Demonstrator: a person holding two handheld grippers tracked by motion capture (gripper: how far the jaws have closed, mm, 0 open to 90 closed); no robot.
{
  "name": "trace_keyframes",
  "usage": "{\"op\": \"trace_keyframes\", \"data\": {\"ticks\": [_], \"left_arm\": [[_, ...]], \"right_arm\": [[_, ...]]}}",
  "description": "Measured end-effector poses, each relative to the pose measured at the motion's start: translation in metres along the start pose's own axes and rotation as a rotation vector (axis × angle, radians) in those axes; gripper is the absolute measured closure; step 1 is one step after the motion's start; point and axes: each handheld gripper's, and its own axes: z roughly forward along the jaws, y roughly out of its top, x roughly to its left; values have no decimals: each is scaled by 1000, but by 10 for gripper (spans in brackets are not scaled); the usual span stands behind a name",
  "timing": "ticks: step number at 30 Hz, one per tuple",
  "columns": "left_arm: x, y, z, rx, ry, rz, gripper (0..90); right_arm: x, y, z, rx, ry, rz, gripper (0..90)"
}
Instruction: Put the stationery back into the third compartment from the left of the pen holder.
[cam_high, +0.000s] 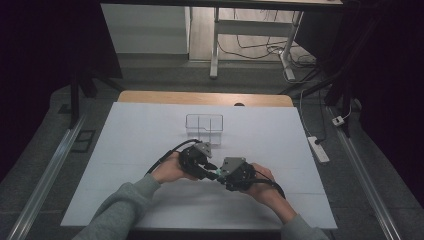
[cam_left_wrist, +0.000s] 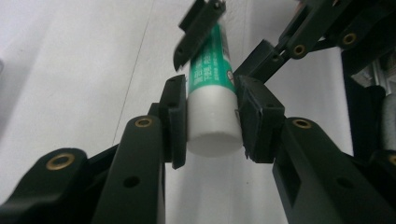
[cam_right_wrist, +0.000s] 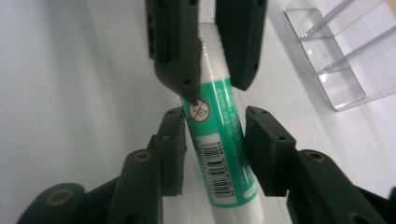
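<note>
A glue stick with a green label and a white end hangs just above the white table, between my two grippers. My left gripper is shut on its white end, both pads pressed against it. From the opposite side, my right gripper is shut on the green labelled body, near the barcode. In the high view the left gripper and right gripper meet tip to tip at the table's middle front, with a bit of green glue stick between them.
A clear plastic compartment box stands on the table beyond the grippers, also seen as the clear box at the upper right. The table's far wooden edge lies behind it. A power strip lies on the floor to the right.
</note>
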Motion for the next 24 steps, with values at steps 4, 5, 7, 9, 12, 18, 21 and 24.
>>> {"op": "trace_keyframes", "data": {"ticks": [4, 5, 7, 9, 12, 18, 21, 24], "left_arm": [[-2, -1, -4, -53, 24, 0, 634], [-2, -2, -4, -64, 30, -1, 629], [-2, -4, -8, -103, 58, -16, 605], [-1, -7, -12, -141, 92, -37, 547], [1, -13, -20, -187, 124, -77, 461], [0, -32, -29, -190, 209, -145, 391], [-1, -41, -33, -184, 246, -168, 375], [-4, -49, -37, -189, 287, -184, 375]], "right_arm": [[1, 0, 0, -10, -9, -8, 633], [1, 0, -1, -20, -9, -8, 637], [0, -1, -1, -40, -17, 7, 649], [-2, -3, -4, -39, -27, 21, 651], [-7, -8, -5, -63, -35, 63, 652], [-14, -16, -5, -93, -43, 133, 652], [-17, -18, -6, -101, -44, 157, 652], [-19, -19, -7, -117, -49, 183, 652]]}}
